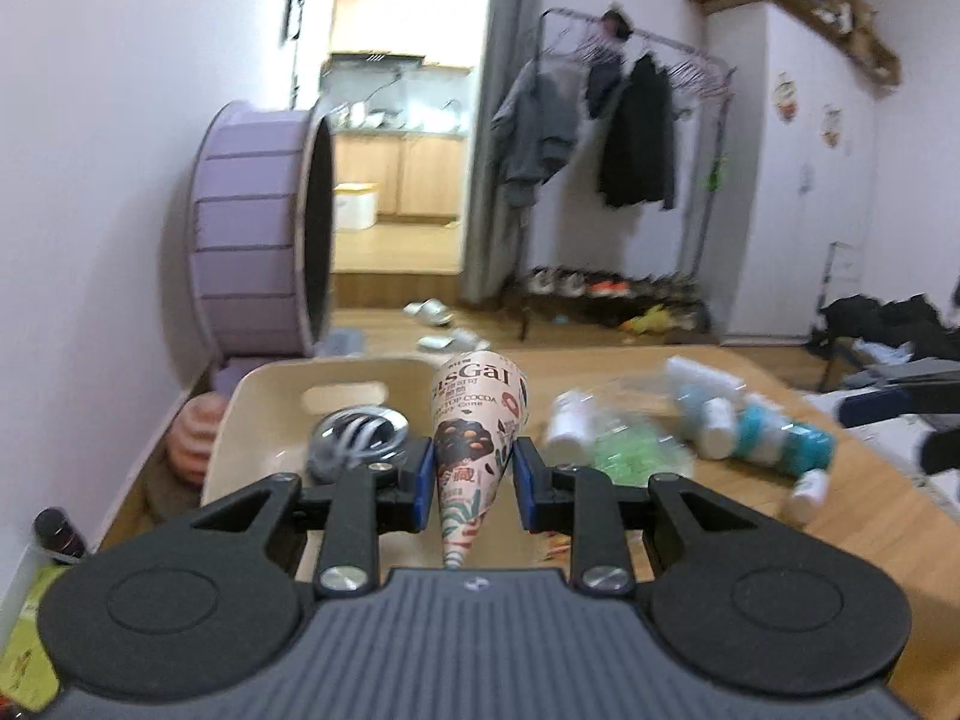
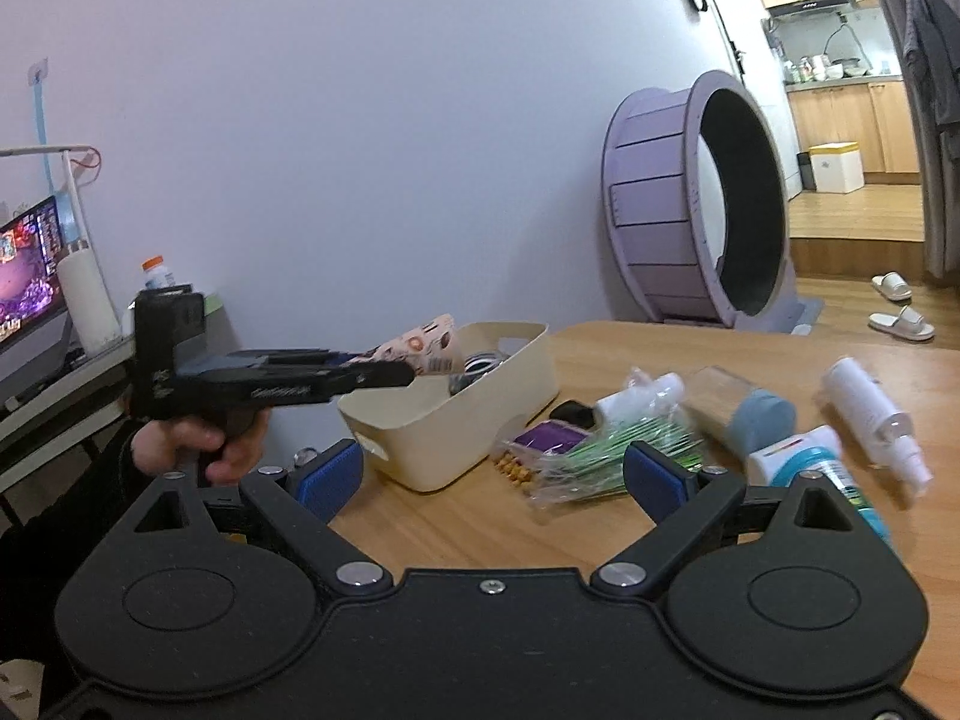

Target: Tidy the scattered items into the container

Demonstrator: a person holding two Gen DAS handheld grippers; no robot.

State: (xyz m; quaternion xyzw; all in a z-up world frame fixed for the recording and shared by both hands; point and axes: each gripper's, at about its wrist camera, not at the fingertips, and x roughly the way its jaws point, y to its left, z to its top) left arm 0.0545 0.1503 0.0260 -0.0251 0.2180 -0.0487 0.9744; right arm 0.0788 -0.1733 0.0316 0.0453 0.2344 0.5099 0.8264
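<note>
My left gripper [image 1: 471,483] is shut on a printed paper ice-cream cone [image 1: 474,420], holding it in the air above the near end of the cream plastic bin [image 1: 270,390]. In the right wrist view the cone [image 2: 426,348] hangs over the bin [image 2: 480,414]. A coiled cable [image 1: 357,435] lies inside the bin. My right gripper [image 2: 492,477] is open and empty, low over the wooden table [image 2: 480,528], in front of a bag of green sticks [image 2: 606,450].
White bottles [image 2: 870,414], a blue-capped jar [image 2: 750,414], a blue-and-white tube [image 2: 810,468], a purple packet [image 2: 555,438] and a black object [image 2: 573,411] lie scattered right of the bin. A purple cat wheel [image 2: 696,204] stands behind. A monitor [image 2: 27,264] sits far left.
</note>
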